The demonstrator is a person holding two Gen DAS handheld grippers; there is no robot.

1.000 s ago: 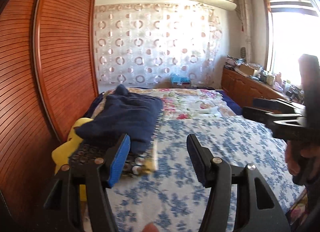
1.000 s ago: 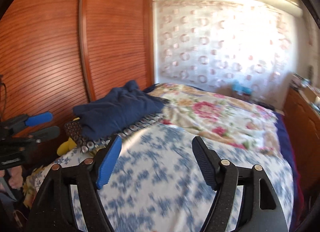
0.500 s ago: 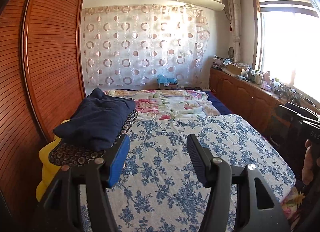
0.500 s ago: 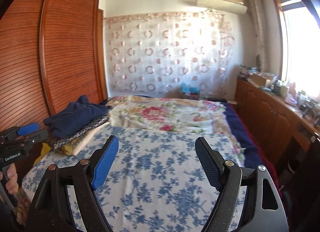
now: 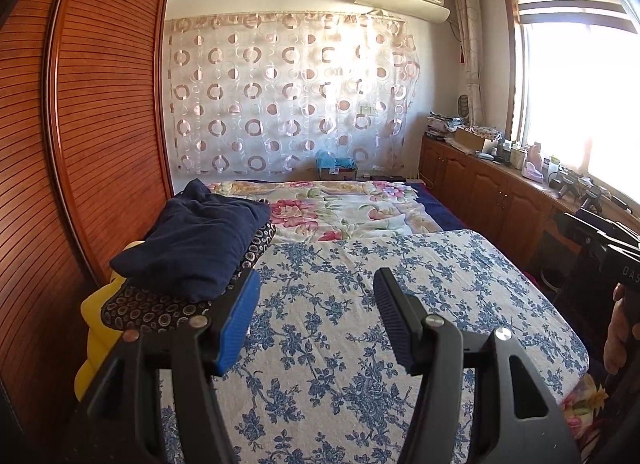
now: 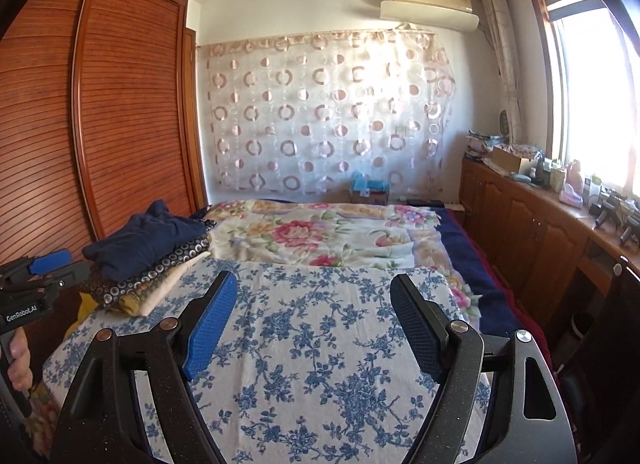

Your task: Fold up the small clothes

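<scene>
A stack of folded clothes sits on the bed's left side, topped by a navy garment over a dark circle-patterned one; the stack also shows in the right wrist view. My left gripper is open and empty above the blue-flowered cloth, just right of the stack. My right gripper is open and empty over the same cloth. The left gripper's body appears at the left edge of the right wrist view.
A yellow item lies under the stack by the wooden wardrobe. A floral quilt covers the bed's far half. Wooden cabinets with clutter run along the right under the window.
Both grippers have pulled back and tilted up from the stack, so the views now show the whole room. Both stay open and empty.
</scene>
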